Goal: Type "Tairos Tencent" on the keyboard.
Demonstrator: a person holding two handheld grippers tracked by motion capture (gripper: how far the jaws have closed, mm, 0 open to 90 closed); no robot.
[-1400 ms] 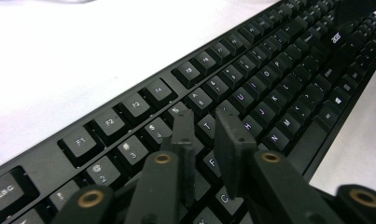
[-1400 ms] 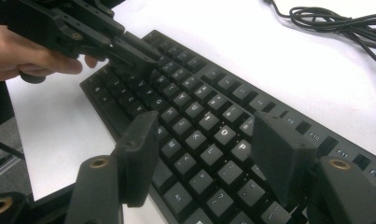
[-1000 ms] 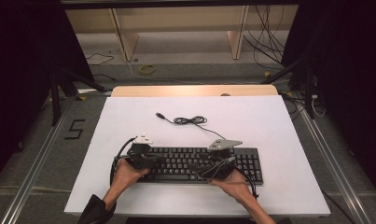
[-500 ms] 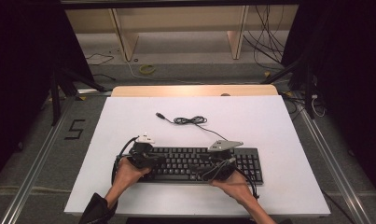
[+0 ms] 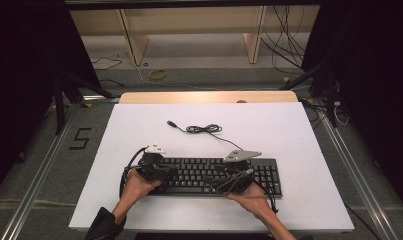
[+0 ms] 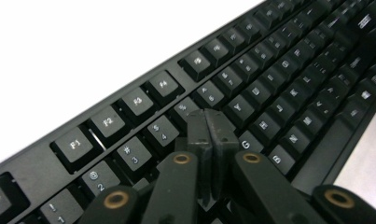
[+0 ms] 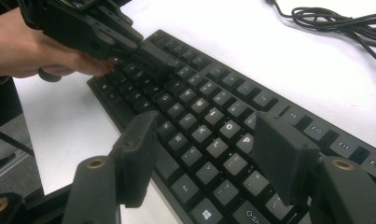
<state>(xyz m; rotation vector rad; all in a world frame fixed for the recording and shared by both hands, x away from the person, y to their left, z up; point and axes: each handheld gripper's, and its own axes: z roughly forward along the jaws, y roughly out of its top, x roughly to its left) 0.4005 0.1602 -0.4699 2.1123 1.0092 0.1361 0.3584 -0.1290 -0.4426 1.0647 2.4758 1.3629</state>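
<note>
Resting on keyboard (image 6: 279,93): left gripper (image 6: 211,126) fingers together, right gripper (image 7: 209,154) apart.

There was one black keyboard (image 5: 214,175) at six o'clock, one coiled cable (image 5: 201,129) at twelve, and two grippers.

Bright overhead light, white table (image 5: 289,130) glaring; surroundings dark; close views soft.

The black keyboard (image 5: 209,175) lies flat, lengthwise along the white table's near edge.
</note>
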